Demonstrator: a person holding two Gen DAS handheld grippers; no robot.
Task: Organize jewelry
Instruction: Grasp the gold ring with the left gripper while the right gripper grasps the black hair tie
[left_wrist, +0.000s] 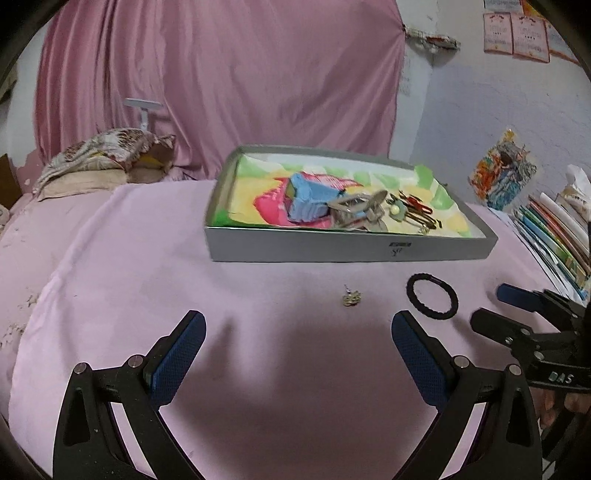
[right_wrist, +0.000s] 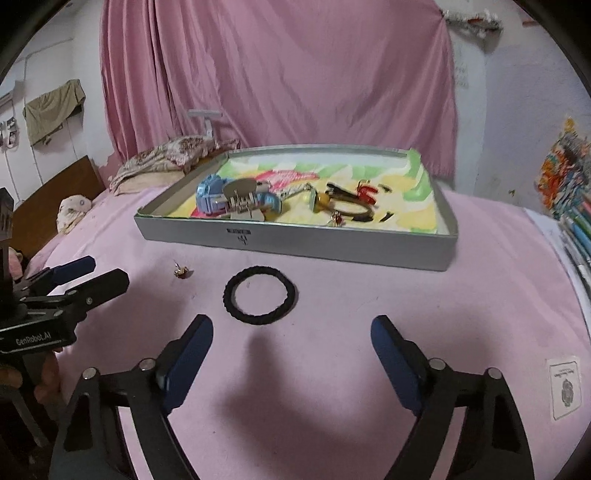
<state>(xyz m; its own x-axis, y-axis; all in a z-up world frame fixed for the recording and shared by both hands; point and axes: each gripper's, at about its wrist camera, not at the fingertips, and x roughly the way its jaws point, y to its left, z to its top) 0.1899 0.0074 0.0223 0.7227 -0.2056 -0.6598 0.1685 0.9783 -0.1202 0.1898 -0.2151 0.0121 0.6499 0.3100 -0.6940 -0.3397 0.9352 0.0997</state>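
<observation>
A shallow grey box (left_wrist: 351, 248) (right_wrist: 295, 242) lined with colourful paper stands on the pink cloth and holds a blue hair clip (right_wrist: 221, 199), a silver clip (left_wrist: 354, 212), and several small clips and rings. A black hair tie (left_wrist: 432, 296) (right_wrist: 260, 295) and a small gold earring (left_wrist: 350, 298) (right_wrist: 181, 272) lie on the cloth in front of the box. My left gripper (left_wrist: 297, 332) is open and empty, just short of the earring. My right gripper (right_wrist: 291, 332) is open and empty, just short of the hair tie.
A pillow (left_wrist: 99, 155) lies at the back left. Books and papers (left_wrist: 554, 240) are stacked at the right edge. A pink curtain (right_wrist: 277, 74) hangs behind. A white label (right_wrist: 563, 386) is on the cloth at the right.
</observation>
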